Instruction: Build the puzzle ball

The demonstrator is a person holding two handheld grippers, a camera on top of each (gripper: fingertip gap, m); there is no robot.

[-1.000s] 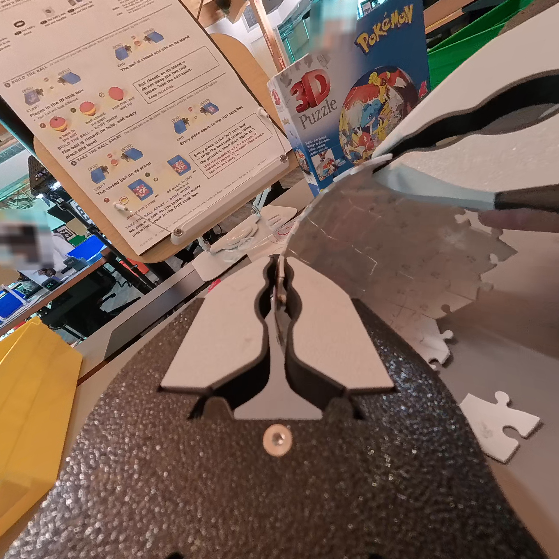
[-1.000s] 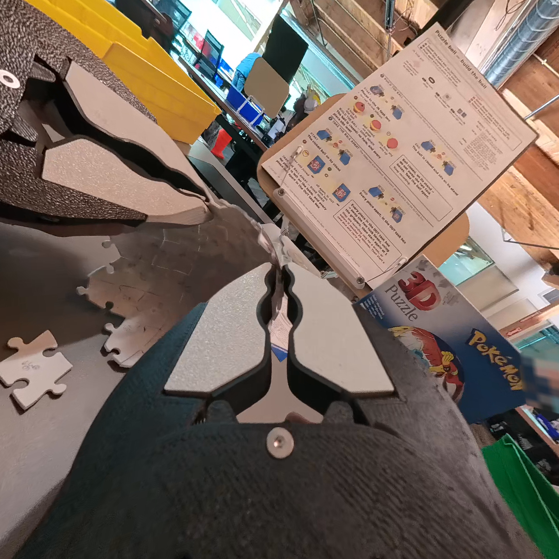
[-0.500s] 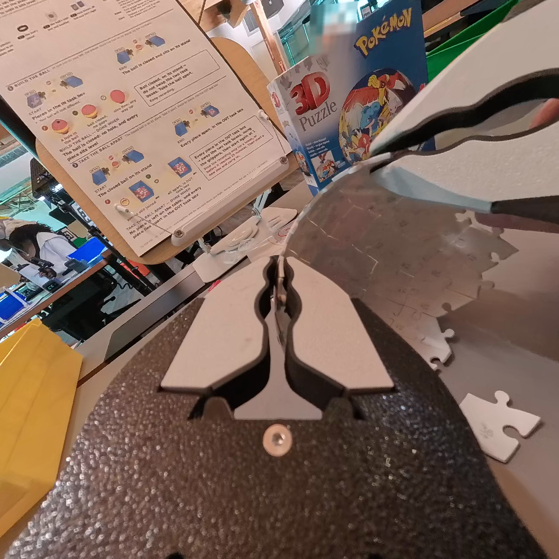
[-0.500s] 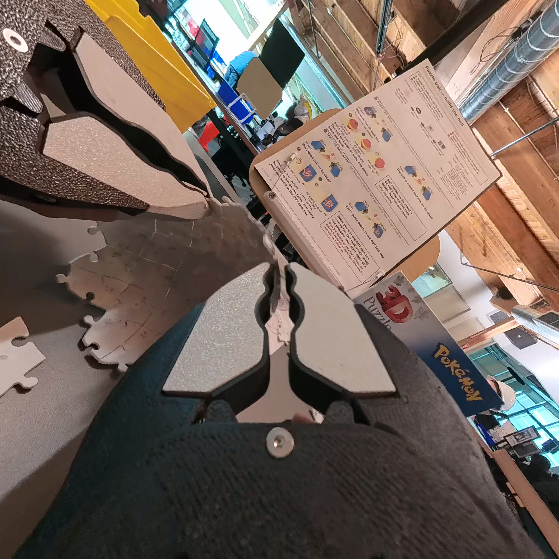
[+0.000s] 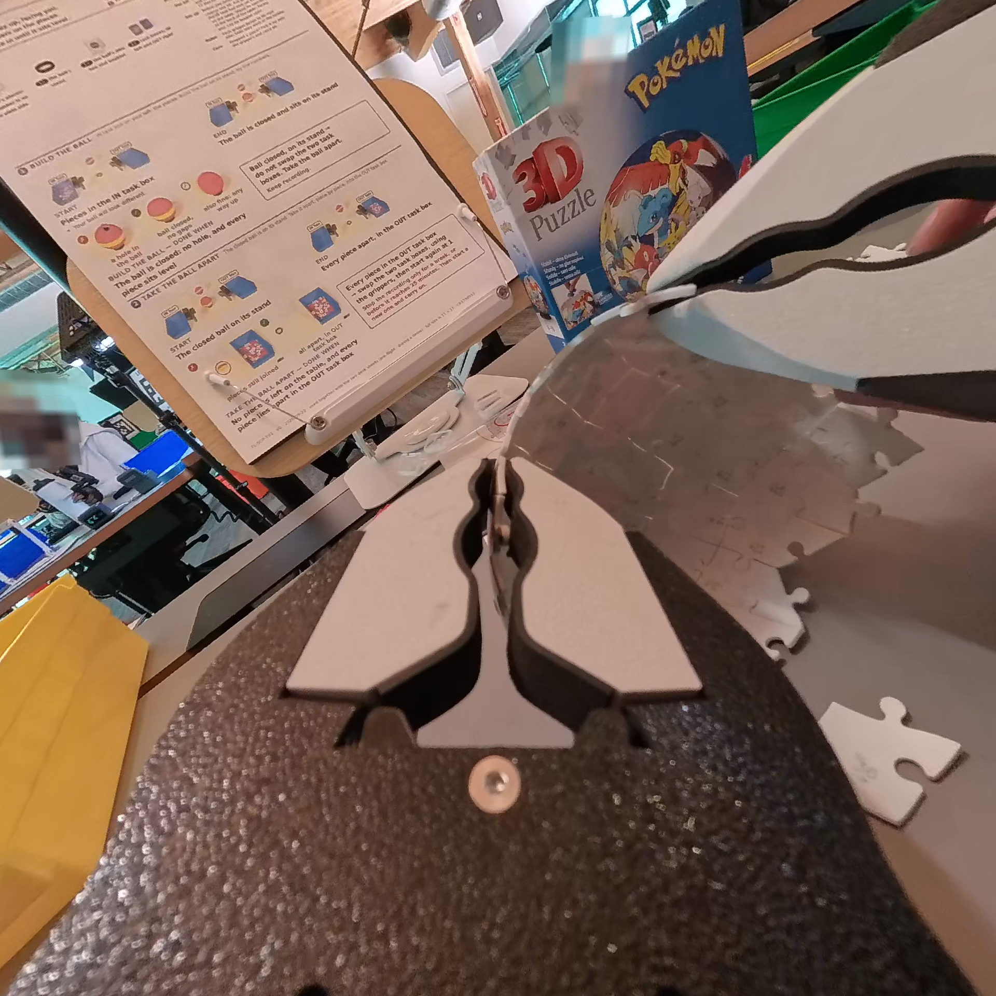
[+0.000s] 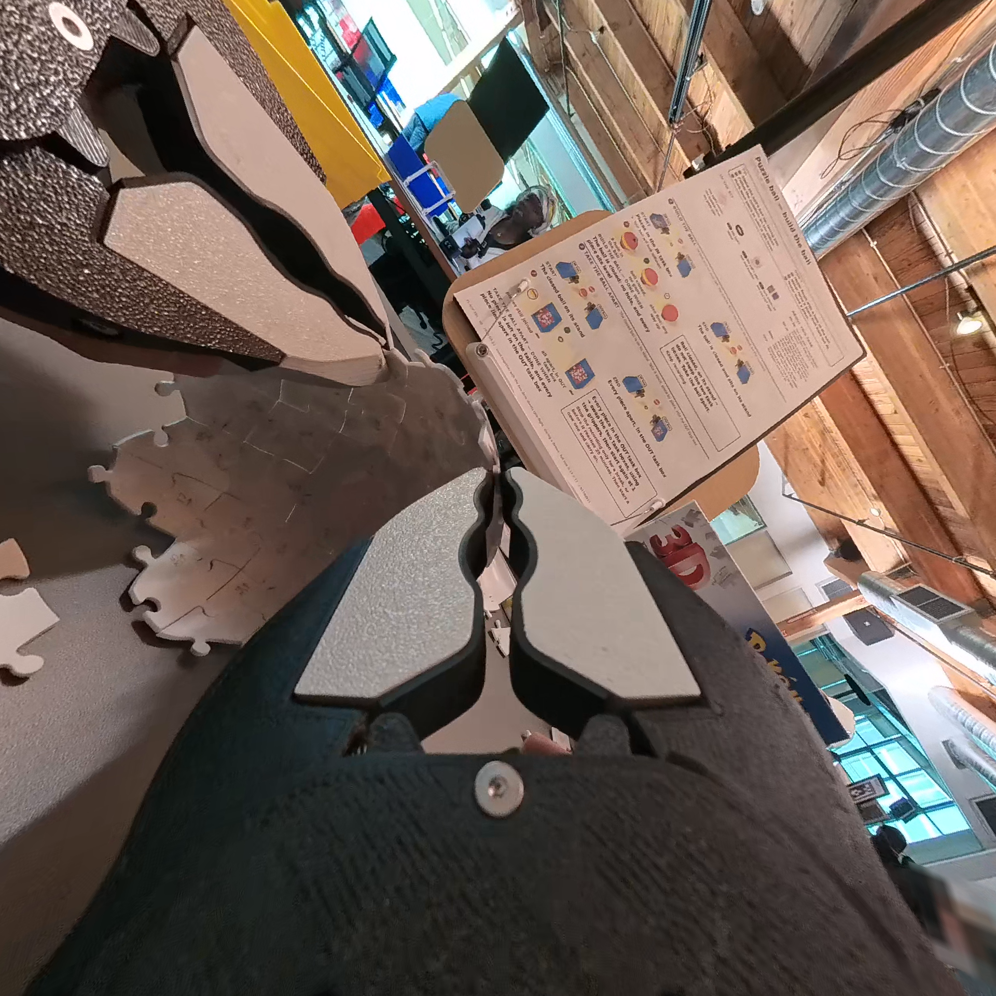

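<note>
Between both tools: curved grey puzzle shell [image 5: 673,458], rim pinched; tools closed.

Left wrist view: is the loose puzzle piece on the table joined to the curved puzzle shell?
No, the loose puzzle piece lies apart on the table, with bare surface between it and the curved shell.

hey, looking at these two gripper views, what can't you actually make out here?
- Printed outer side of the shell: both views show only its grey inside.
- Shell's far rim: left view, right gripper covers it.
- Loose piece: right view, cut by the left edge.
- Puzzle box: right view, mostly behind the right gripper.
- Left gripper: how much rim it pinches is hidden.
</note>
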